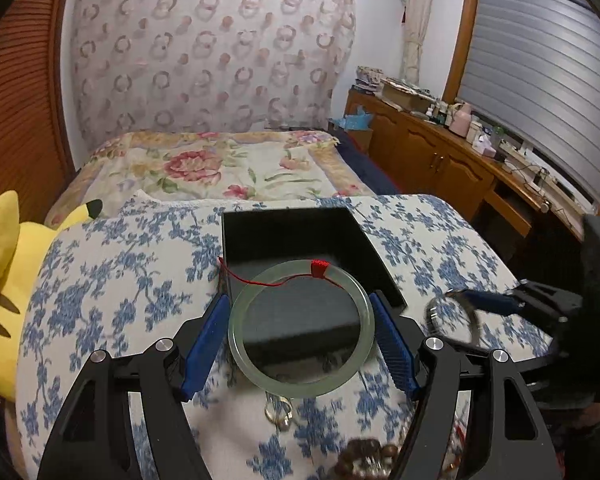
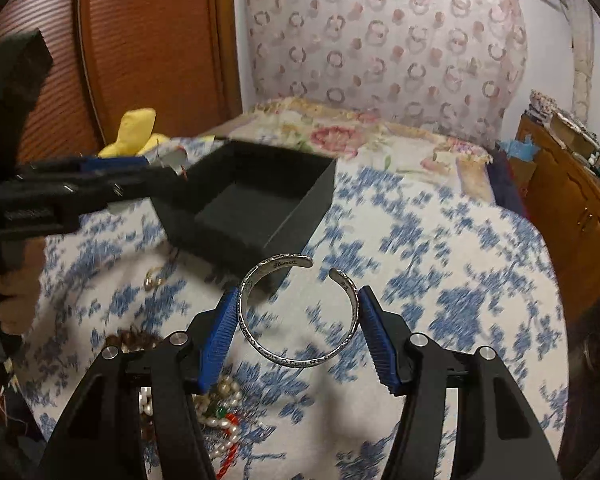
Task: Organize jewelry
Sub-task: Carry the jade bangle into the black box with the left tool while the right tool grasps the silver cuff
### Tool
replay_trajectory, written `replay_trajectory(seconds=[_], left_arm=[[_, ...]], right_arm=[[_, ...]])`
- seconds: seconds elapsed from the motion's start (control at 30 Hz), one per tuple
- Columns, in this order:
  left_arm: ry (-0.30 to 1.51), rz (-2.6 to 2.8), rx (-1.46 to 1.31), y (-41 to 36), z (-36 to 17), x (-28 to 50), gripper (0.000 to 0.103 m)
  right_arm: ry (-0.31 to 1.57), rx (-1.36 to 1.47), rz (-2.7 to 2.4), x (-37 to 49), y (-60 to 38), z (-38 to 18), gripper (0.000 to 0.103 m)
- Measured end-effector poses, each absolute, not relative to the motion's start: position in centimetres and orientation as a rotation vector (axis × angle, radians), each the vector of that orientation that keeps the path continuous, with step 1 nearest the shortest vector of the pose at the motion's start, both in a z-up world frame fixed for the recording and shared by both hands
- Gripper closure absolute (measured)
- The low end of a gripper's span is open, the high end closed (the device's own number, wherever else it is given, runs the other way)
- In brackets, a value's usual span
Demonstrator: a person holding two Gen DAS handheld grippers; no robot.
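Bedroom, blue-flowered cloth [image 2: 440, 248] over bed | left gripper [image 1: 298, 326] clamps smooth pale green bangle [image 1: 300, 382] with red thread, just before matte black square box [image 1: 296, 236] | right gripper [image 2: 298, 326] clamps engraved silver cuff [image 2: 296, 358], box ahead-left | pearl beads [image 2: 220, 408] below its left finger.

left gripper [image 1: 300, 340]: fingers clamped on bangle | right gripper [image 2: 298, 332]: fingers clamped on cuff

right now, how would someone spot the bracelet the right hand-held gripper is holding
Find the open black box on the blue-floral cloth. Just in front of it, the right hand-held gripper pinches a silver cuff bracelet. Unlike the closed pale-green jade bangle, it is engraved metal with a gap.
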State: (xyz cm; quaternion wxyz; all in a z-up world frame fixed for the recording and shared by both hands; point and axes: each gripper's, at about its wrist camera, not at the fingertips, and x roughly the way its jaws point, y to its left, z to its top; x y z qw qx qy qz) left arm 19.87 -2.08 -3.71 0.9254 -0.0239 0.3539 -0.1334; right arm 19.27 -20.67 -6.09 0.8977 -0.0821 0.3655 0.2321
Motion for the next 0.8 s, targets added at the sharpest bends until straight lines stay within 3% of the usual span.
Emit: replay_trajectory(seconds=[0.43,0.53,0.67,0.8], left_arm=[[0.757,-0.253,-0.031,-2.6,-4.9,23.7,0.035],[0.747,-0.245,-0.039,-2.4,-4.7,23.7,0.025],[0.710,-0.225,-0.045,-1.4,-3.8,22.8,0.024],[0.669,-0.193,-0.041,-0.2,-3.1,21.5,0.015]], right_arm=[[0.713,-0.147,0.481,23.3,-20.5,-4.1,0.041],[0.704,-0.152,0.484,24.0,-20.0,-4.0,0.041],[0.692,-0.156,0.502,24.6,-19.2,-3.7,0.041],[0.674,-0.173,0.545,24.9,-17.6,-3.7,0.041]])
